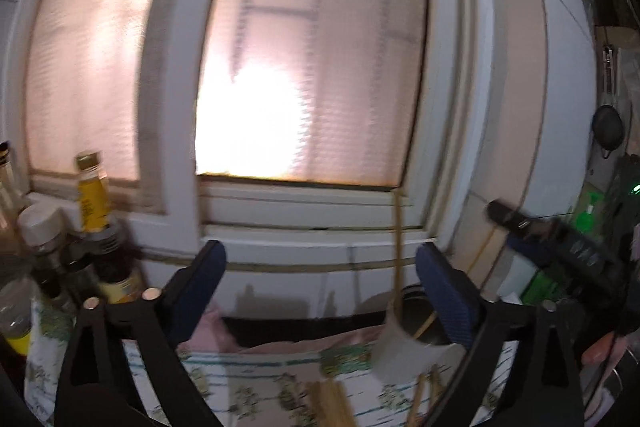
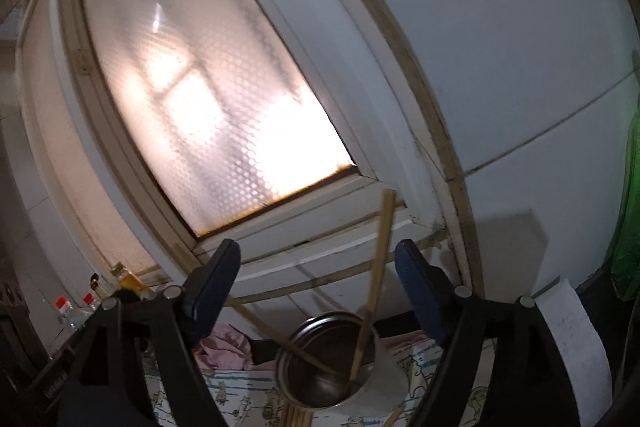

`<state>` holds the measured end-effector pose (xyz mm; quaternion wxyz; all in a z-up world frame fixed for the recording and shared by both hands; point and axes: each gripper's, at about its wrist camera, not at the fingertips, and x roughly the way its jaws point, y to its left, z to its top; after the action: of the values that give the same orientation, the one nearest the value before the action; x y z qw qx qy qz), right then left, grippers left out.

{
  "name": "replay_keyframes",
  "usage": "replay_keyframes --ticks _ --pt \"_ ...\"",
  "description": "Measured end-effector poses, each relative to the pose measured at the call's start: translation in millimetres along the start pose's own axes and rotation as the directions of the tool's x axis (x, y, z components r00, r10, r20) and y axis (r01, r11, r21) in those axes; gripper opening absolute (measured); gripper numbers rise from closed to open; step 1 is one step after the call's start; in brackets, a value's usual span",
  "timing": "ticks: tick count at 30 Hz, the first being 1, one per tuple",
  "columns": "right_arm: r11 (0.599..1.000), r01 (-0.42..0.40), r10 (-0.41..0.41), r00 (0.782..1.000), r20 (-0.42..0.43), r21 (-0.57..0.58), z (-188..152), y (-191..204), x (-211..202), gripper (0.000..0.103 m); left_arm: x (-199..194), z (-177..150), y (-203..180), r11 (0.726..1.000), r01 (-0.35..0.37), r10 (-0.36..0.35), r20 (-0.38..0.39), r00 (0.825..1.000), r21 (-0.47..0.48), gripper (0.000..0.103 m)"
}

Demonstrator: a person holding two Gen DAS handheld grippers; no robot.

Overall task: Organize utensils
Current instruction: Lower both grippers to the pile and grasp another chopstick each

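Sorting chopsticks into the cup, partway done: loose chopsticks are lying on the patterned cloth nearest the cameras, so the next move is likely dropping down to grab another one. Left gripper is standing wide, nothing between the pads. Right gripper is also spread wide and empty, hovering just above the metal cup. Two chopsticks are leaning inside it, tips reaching toward the far window.
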<state>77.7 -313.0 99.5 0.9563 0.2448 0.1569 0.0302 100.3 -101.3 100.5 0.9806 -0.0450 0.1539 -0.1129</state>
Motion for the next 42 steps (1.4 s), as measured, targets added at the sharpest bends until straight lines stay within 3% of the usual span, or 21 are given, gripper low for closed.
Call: replay_keyframes --ticks 4,6,9,11,14,18,23,26,30,36,40,42 --pt "0.999 0.014 -0.013 0.999 0.050 -0.030 -2 11 -11 0.093 0 -13 21 0.998 -0.063 0.063 -0.015 0.998 -0.013 0.101" --pt "0.999 0.018 -0.015 0.997 0.075 -0.037 -4 15 -15 0.103 5 -21 31 0.995 -0.094 0.093 -0.030 0.995 -0.025 0.102" --pt "0.998 0.046 -0.041 0.994 0.098 -0.049 -5 21 -18 0.103 20 -32 44 0.990 -0.130 0.124 -0.100 0.987 -0.056 0.102" --pt "0.997 0.054 -0.047 0.993 0.105 -0.064 -6 25 -20 0.103 30 -39 53 0.989 -0.111 0.095 -0.156 0.983 -0.094 0.102" --pt "0.993 0.083 -0.076 0.993 0.087 -0.088 -6 30 -20 0.103 48 -49 62 0.983 -0.146 0.117 -0.225 0.967 -0.115 0.102" --pt "0.990 0.072 -0.069 0.997 0.030 -0.120 -14 31 -23 0.103 74 -66 66 0.977 -0.193 0.149 -0.360 0.921 -0.089 0.102" --pt "0.979 0.108 -0.115 0.993 -0.035 -0.170 -41 20 -13 0.103 92 -81 64 0.988 -0.119 0.053 -0.497 0.866 -0.101 0.102" --pt "0.971 0.155 -0.178 0.977 -0.120 -0.184 -47 13 3 0.103 97 -88 57 0.991 -0.106 0.046 -0.540 0.841 -0.081 0.102" --pt "0.960 0.142 -0.204 0.945 -0.256 -0.240 -53 9 19 0.103 104 -97 43 0.996 -0.087 0.067 -0.575 0.816 -0.008 0.102" --pt "0.936 0.083 -0.203 0.922 -0.331 -0.342 -78 8 13 0.103 110 -103 28 1.000 -0.026 0.028 -0.624 0.781 0.012 0.102" --pt "0.937 0.115 -0.255 0.869 -0.424 -0.329 -95 -8 29 0.103 114 -108 18 0.999 -0.020 0.045 -0.639 0.768 0.046 0.102" --pt "0.942 0.132 -0.266 0.855 -0.446 -0.309 -97 -13 36 0.103 116 -111 15 0.998 -0.029 0.063 -0.646 0.761 0.062 0.102"
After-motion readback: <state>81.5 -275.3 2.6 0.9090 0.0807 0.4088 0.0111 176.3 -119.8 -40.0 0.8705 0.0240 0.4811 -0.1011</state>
